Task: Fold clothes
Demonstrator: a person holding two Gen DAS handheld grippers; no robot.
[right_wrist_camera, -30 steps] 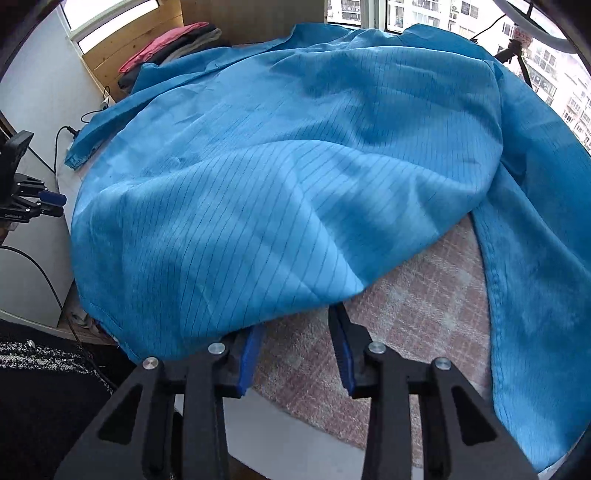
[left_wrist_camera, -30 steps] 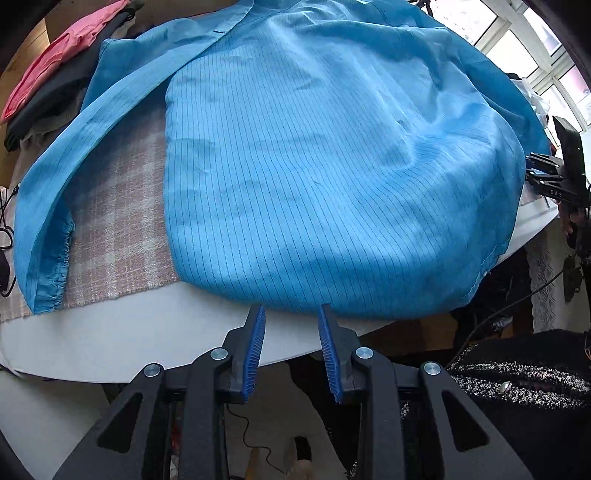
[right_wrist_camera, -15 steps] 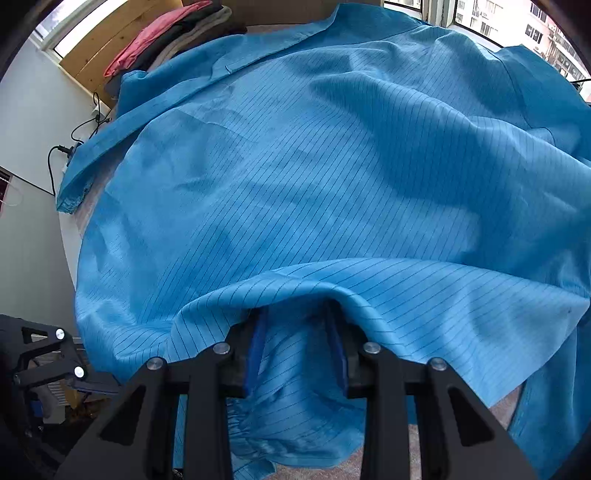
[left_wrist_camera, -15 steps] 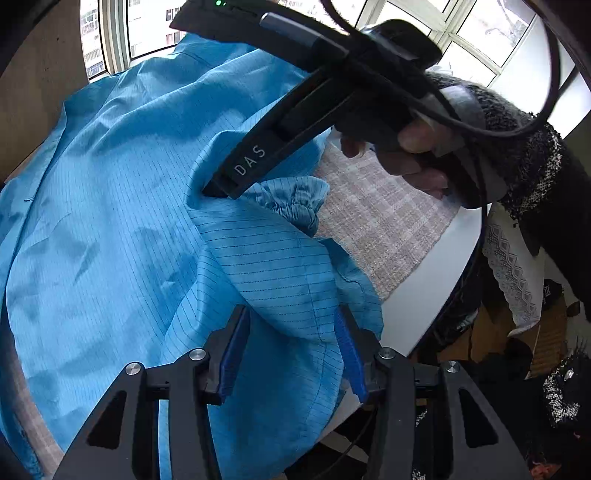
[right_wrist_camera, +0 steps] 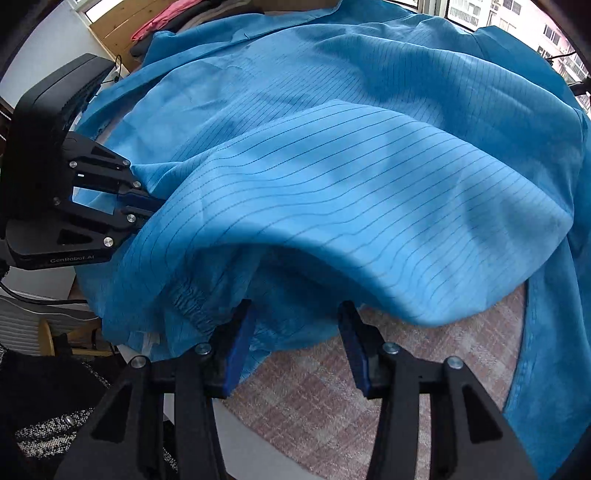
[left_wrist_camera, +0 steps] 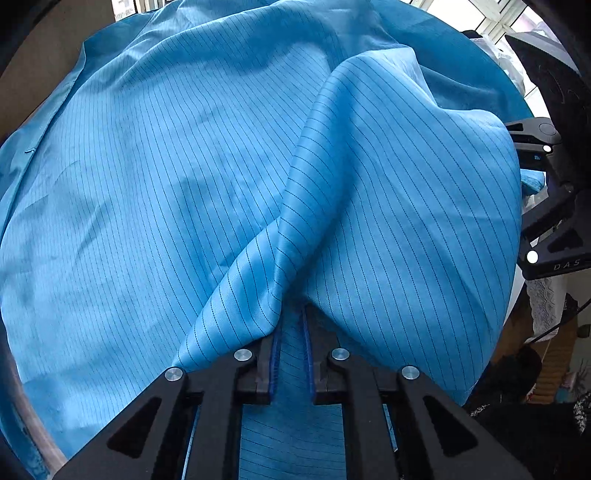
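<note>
A light-blue pinstriped garment (left_wrist_camera: 184, 184) lies spread over the table, with one part folded back over itself into a raised hump (right_wrist_camera: 369, 206). My left gripper (left_wrist_camera: 290, 330) points down onto the garment; its jaws are closing and pinch a gathered fold of the blue cloth. From the right wrist view, that left gripper (right_wrist_camera: 147, 206) bites the fabric at the hump's left end. My right gripper (right_wrist_camera: 294, 308) hangs at the near edge of the garment. Its jaws are opening and the pads press on nothing, though an elastic cuff (right_wrist_camera: 192, 299) lies just left of them.
A pink checked cloth (right_wrist_camera: 424, 369) covers the white round table (right_wrist_camera: 258, 443) under the garment. A pile of folded clothes (right_wrist_camera: 159, 26) sits at the back left by a wooden panel. The black body of my right gripper (left_wrist_camera: 554, 221) stands close at the right.
My left gripper swung across onto the garment and narrowed on a fold. The right gripper let the fabric out of its jaws and drew back, so the checked cloth shows beneath it.
</note>
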